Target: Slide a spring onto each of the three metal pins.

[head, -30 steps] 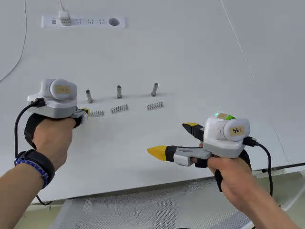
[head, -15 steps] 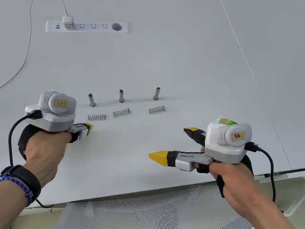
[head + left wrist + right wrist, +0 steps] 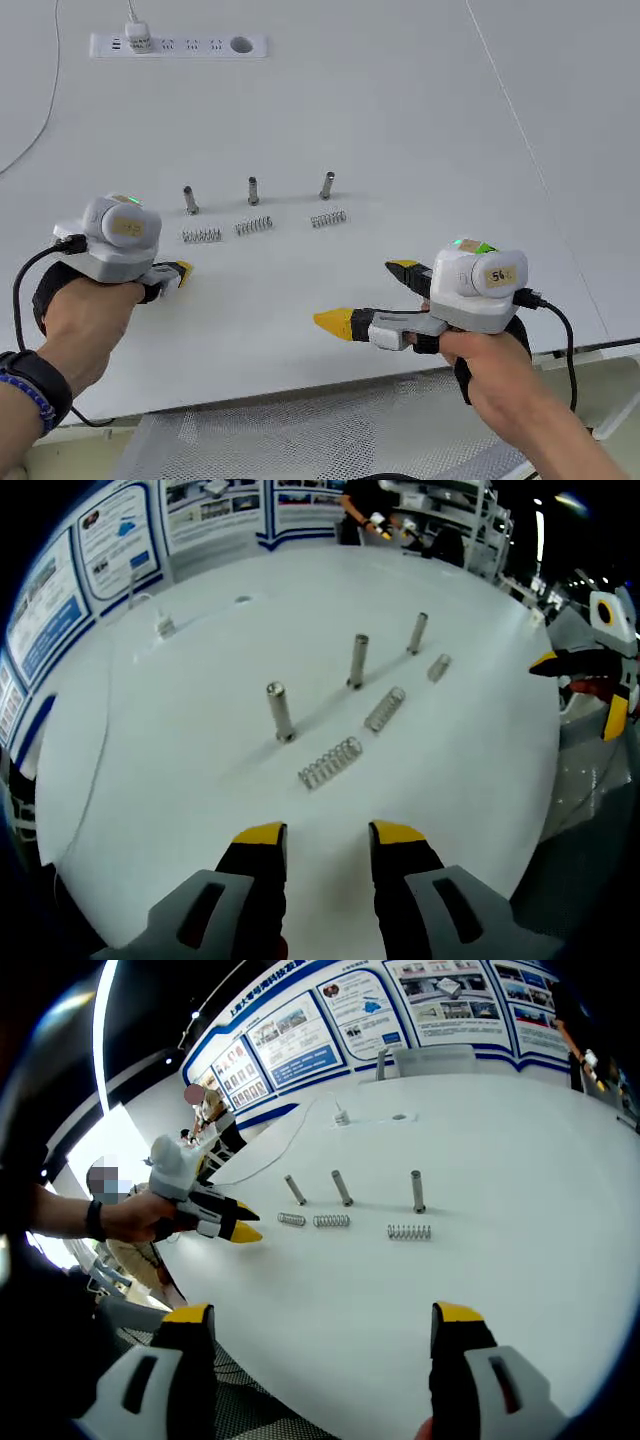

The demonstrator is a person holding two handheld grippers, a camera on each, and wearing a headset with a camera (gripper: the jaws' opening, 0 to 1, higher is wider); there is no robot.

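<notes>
Left hand-held gripper (image 3: 330, 833) hovers low over the table (image 3: 400, 150), jaws a little apart and empty, near the closest spring (image 3: 330, 763); right hand-held gripper (image 3: 322, 1313) is spread wide, also empty. All three springs lie flat, each just beside its upright pin (image 3: 253, 191) (the pins seemingly bare), so no spring is on yet
</notes>
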